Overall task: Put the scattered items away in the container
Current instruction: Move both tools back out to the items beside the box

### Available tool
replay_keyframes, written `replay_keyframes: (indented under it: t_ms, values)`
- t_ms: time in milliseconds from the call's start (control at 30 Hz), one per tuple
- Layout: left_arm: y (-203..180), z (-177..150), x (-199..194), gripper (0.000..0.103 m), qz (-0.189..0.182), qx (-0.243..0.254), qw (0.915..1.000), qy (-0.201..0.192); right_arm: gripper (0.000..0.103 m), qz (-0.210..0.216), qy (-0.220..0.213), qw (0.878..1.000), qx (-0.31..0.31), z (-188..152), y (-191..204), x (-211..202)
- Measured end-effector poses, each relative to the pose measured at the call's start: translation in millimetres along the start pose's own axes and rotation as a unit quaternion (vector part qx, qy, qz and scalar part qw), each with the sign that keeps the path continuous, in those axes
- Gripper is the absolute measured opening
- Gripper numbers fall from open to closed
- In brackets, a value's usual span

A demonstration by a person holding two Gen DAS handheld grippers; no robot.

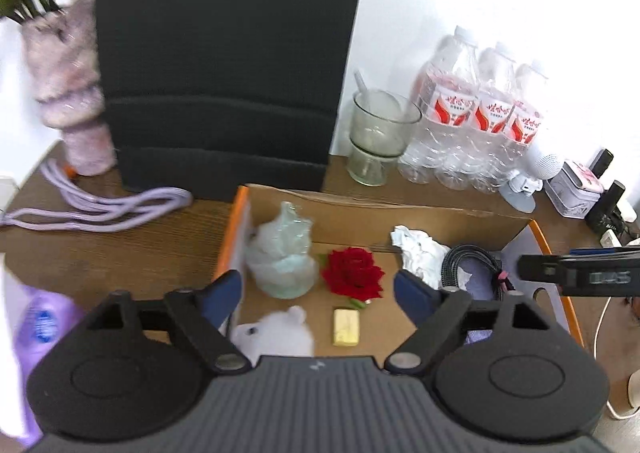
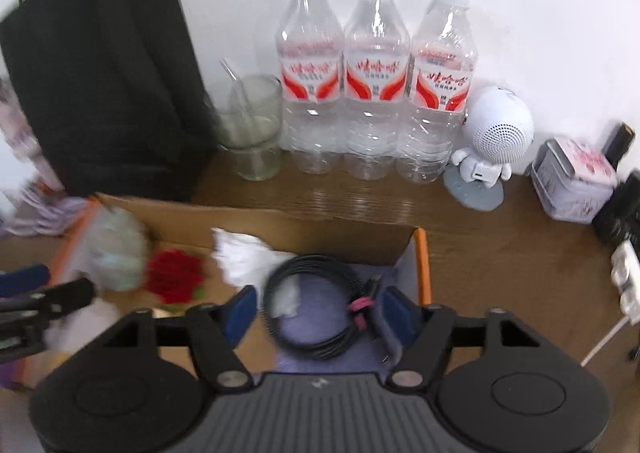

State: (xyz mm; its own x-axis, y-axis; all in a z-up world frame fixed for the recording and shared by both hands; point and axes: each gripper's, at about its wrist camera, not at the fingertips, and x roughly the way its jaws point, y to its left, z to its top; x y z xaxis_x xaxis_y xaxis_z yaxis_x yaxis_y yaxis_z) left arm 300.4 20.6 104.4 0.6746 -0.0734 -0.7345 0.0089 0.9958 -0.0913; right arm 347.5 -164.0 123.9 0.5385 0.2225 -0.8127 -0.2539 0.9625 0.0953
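An open cardboard box with orange edges holds a crumpled clear bag, a red rose, a yellow block, a white plush toy, crumpled white paper and a coiled black cable. My left gripper is open above the box, empty. My right gripper is open over the cable, which lies on purple cloth in the box. The rose and the paper also show there.
A black bag stands behind the box. A glass cup, three water bottles, a white robot speaker and a tin line the wall. A purple cord, a fuzzy vase and a purple bottle are left.
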Motion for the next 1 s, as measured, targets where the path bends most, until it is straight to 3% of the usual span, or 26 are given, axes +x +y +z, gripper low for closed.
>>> replay_keyframes:
  t_ms: [100, 133, 200, 267, 333, 533, 600, 700, 800, 900, 967, 1000]
  values:
    - [-0.2, -17.6, -32.6, 0.096, 0.001, 0.015, 0.9981, -0.059, 0.083, 0.003, -0.032, 0.999, -0.003, -12.0, 7.8, -35.0]
    - [-1.2, -28.2, -44.9, 0.102, 0.003, 0.022, 0.9947, -0.101, 0.083, 0.001, -0.061, 0.998, -0.011, -20.9, 11.5, -48.0]
    - [-3.2, -56.5, -65.3, 0.103, 0.002, 0.033, 0.9813, -0.19, 0.087, -0.001, -0.146, 0.989, -0.029, -48.0, 17.3, -72.0]
    - [-5.1, -75.4, -73.4, 0.103, -0.003, 0.044, 0.9754, -0.216, 0.097, 0.0, -0.224, 0.974, -0.037, -80.7, 18.9, -84.4]
    - [-6.9, -85.1, -77.1, 0.103, -0.003, 0.047, 0.9769, -0.208, 0.096, 0.008, -0.251, 0.967, -0.047, -102.1, 20.4, -85.8]
    - [1.6, -120.5, -112.7, 0.103, 0.019, 0.059, 0.9744, -0.216, 0.095, 0.001, -0.262, 0.964, -0.035, -128.1, 28.7, -107.9]
    - [7.8, -153.2, -132.3, 0.103, 0.029, 0.07, 0.9736, -0.215, 0.096, 0.002, -0.264, 0.963, -0.048, -151.7, 32.5, -124.0]
    - [21.2, -217.4, -159.3, 0.103, 0.006, 0.063, 0.9738, -0.219, 0.096, 0.017, -0.268, 0.961, -0.069, -210.7, 37.1, -147.8]
    - [29.4, -267.7, -164.6, 0.103, -0.013, 0.043, 0.9808, -0.19, 0.096, 0.032, -0.252, 0.964, -0.085, -272.9, 46.1, -155.2]
    - [37.6, -285.4, -150.4, 0.087, -0.011, 0.035, 0.9882, -0.148, 0.095, 0.05, -0.226, 0.968, -0.098, -314.8, 55.1, -149.0]
    - [46.2, -278.6, -132.9, 0.071, -0.004, 0.021, 0.993, -0.116, 0.093, 0.063, -0.211, 0.97, -0.106, -322.2, 61.4, -140.6]
    - [51.4, -274.3, -123.8, 0.067, -0.005, 0.01, 0.9947, -0.102, 0.092, 0.067, -0.206, 0.97, -0.112, -320.1, 64.6, -135.6]
